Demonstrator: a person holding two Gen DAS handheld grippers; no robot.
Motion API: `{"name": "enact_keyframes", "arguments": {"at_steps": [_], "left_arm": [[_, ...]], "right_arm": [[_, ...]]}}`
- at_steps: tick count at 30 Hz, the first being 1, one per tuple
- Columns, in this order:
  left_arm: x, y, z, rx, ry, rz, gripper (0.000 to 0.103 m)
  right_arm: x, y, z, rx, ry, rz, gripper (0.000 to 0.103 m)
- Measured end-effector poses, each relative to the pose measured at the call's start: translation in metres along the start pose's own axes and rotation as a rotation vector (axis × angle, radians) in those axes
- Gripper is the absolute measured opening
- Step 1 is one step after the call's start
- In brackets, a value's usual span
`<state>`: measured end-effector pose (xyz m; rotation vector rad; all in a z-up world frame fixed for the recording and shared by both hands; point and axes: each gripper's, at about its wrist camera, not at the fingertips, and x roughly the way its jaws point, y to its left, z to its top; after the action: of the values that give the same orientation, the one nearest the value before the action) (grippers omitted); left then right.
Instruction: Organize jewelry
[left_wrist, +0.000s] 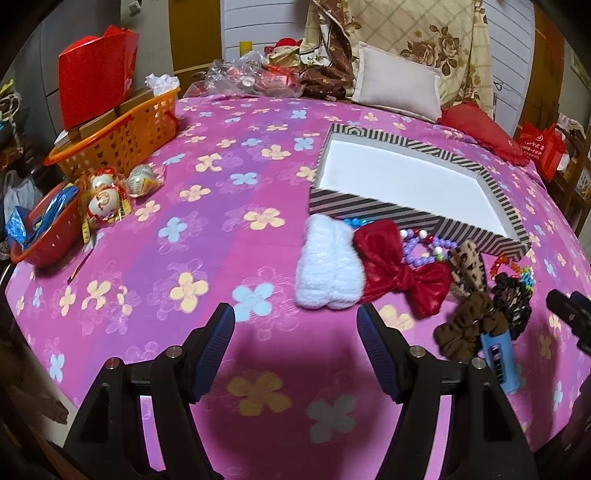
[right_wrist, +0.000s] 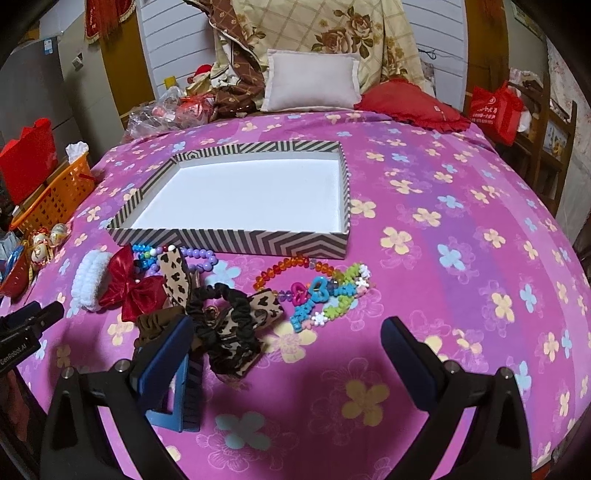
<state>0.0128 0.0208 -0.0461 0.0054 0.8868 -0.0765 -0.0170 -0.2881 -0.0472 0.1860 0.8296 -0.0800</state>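
The striped box (right_wrist: 236, 242) lies open on the bed's pink floral sheet (right_wrist: 443, 258); just before it cluster a white scrunchie (left_wrist: 328, 269), red bow (left_wrist: 402, 269) and bead bracelets (right_wrist: 288, 269). Left tongs (left_wrist: 295, 325) and right tongs (right_wrist: 288, 336) gape wide, holding nothing.

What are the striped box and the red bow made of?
Striped box: looks like printed cardboard, matte, with thin stiff walls and a white lined floor. Red bow: seemingly satin-like fabric; it shows a glossy sheen and soft folds.
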Motion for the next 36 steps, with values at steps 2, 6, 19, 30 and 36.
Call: {"name": "enact_keyframes", "arguments": {"at_steps": [2, 6, 19, 30, 36], "left_arm": [[0.002, 0.005, -0.001, 0.003, 0.008, -0.002, 0.052], [0.006, 0.013, 0.002, -0.033, 0.029, -0.031, 0.052], [0.032, 0.001, 0.026, -0.048, 0.077, -0.120, 0.052], [0.056, 0.005, 0.030, -0.062, 0.124, -0.144, 0.052], [0.059, 0.001, 0.032, -0.044, 0.124, -0.143, 0.052]], "right_arm": [[0.000, 0.000, 0.000, 0.002, 0.000, 0.018, 0.103], [0.000, 0.003, 0.001, -0.016, 0.003, 0.044, 0.103], [-0.002, -0.022, 0.009, -0.024, 0.007, 0.025, 0.102], [0.018, -0.030, 0.000, -0.059, 0.093, 0.105, 0.074], [0.026, -0.001, -0.001, -0.129, 0.103, 0.144, 0.050]]}}
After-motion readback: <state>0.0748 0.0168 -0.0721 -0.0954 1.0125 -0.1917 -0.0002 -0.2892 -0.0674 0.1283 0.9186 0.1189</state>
